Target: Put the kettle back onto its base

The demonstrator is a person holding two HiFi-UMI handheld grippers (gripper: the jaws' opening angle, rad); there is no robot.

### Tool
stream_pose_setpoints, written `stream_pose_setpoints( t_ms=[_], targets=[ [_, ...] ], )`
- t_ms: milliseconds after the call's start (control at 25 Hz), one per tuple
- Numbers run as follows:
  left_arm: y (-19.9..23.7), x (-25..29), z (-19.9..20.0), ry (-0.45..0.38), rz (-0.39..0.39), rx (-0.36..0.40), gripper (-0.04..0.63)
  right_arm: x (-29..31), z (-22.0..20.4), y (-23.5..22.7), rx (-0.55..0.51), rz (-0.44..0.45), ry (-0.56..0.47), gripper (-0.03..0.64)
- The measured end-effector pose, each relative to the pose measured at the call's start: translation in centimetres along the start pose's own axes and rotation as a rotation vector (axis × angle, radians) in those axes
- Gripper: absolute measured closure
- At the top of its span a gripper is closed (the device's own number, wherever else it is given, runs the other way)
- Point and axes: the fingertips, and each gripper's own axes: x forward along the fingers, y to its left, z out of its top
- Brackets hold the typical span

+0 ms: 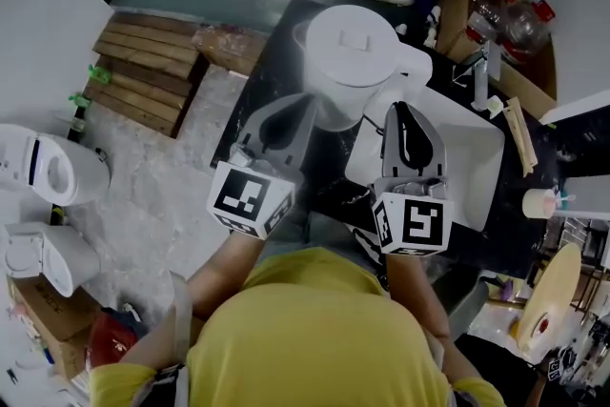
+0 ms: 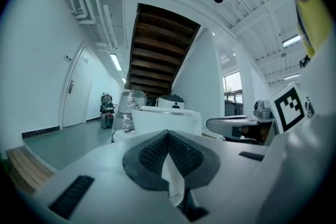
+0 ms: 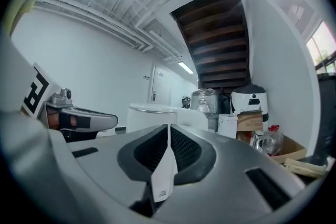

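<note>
The white kettle [image 1: 351,62] stands upright with its lid on at the far side of the dark worktop [image 1: 276,33], handle toward the right. Its base is not visible; whatever is beneath it is hidden. My left gripper [image 1: 303,102] is shut and empty, its tip just short of the kettle's near left side. My right gripper [image 1: 401,108] is also shut and empty, just below the handle and apart from it. In the left gripper view the kettle [image 2: 167,117] sits straight beyond the shut left gripper [image 2: 168,132]. The right gripper view has the kettle [image 3: 153,114] behind the shut right gripper [image 3: 168,126].
A white tray [image 1: 481,169] lies on the worktop under my right gripper. A cardboard box [image 1: 510,19] with bottles stands at the right rear. A wooden pallet [image 1: 148,71] and white appliances [image 1: 52,172] sit on the floor to the left.
</note>
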Motion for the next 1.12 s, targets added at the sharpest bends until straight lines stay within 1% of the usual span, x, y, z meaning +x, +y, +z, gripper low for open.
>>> stream_pose_setpoints(
  t_ms=[200, 320, 440, 560, 720, 800, 920, 1120],
  targets=[
    [-2.0, -0.9, 1.1, -0.005, -0.021, 0.007, 0.591, -1.6, 1.0, 2.0, 0.015, 0.091, 0.000, 0.600],
    [-3.0, -1.4, 2.0, -0.007, -0.034, 0.011, 0.591, -2.4, 1.7, 2.8, 0.010, 0.119, -0.003, 0.600],
    [-3.7, -1.9, 2.1, 0.012, -0.047, 0.017, 0.591, -3.1, 2.2, 3.3, -0.003, 0.132, -0.003, 0.600],
    [-4.3, -2.3, 2.7, -0.004, -0.055, 0.021, 0.591, -3.7, 2.4, 3.9, -0.003, 0.141, 0.003, 0.600],
    [-4.9, -2.6, 2.5, 0.012, -0.065, 0.029, 0.591, -4.1, 2.0, 4.5, -0.001, 0.159, 0.025, 0.600],
    [-5.3, -2.7, 2.8, 0.006, -0.070, 0.033, 0.591, -4.3, 1.9, 4.9, -0.003, 0.168, 0.033, 0.600],
    [-5.9, -2.6, 2.8, -0.005, -0.077, 0.030, 0.591, -4.6, 1.8, 5.0, 0.001, 0.174, 0.035, 0.600],
    [-6.4, -2.7, 2.5, 0.003, -0.081, 0.029, 0.591, -4.7, 1.9, 4.8, 0.001, 0.174, 0.026, 0.600]
  ],
)
